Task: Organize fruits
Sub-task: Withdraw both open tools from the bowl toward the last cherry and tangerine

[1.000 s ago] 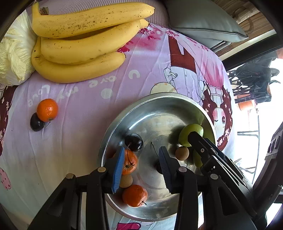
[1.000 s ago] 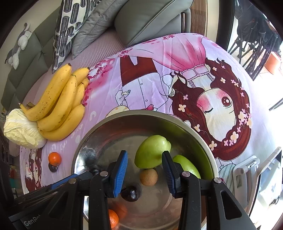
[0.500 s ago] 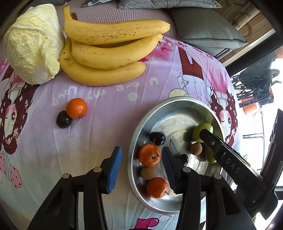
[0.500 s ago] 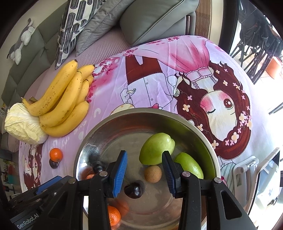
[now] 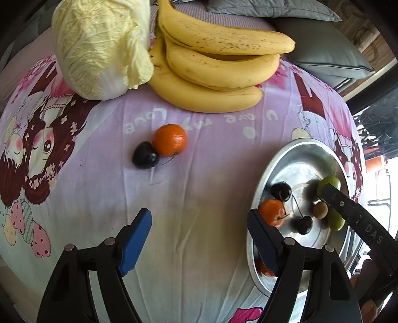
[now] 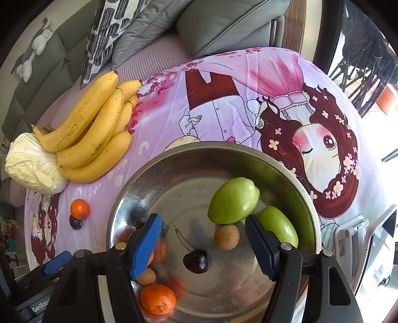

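Note:
A loose tangerine (image 5: 170,143) and a dark cherry (image 5: 145,155) lie touching on the pink cartoon cloth, ahead of my open, empty left gripper (image 5: 199,238). To its right is the steel bowl (image 5: 306,154). In the right wrist view the bowl (image 6: 139,196) holds two green fruits (image 6: 233,200), a small brown fruit (image 6: 226,236), a cherry (image 6: 196,261) and a tangerine (image 6: 158,298). My right gripper (image 6: 202,244) is open and empty, hovering over the bowl. The loose tangerine (image 6: 79,209) shows far left.
A bunch of bananas (image 5: 214,67) and a napa cabbage (image 5: 99,47) lie at the back of the cloth. Grey sofa cushions (image 6: 223,22) stand behind. The right gripper's arm (image 5: 358,218) reaches over the bowl's right side.
My left gripper has moved left, off the bowl and over the cloth towards the loose tangerine and cherry, and its jaws have opened wider. The right gripper stays over the bowl.

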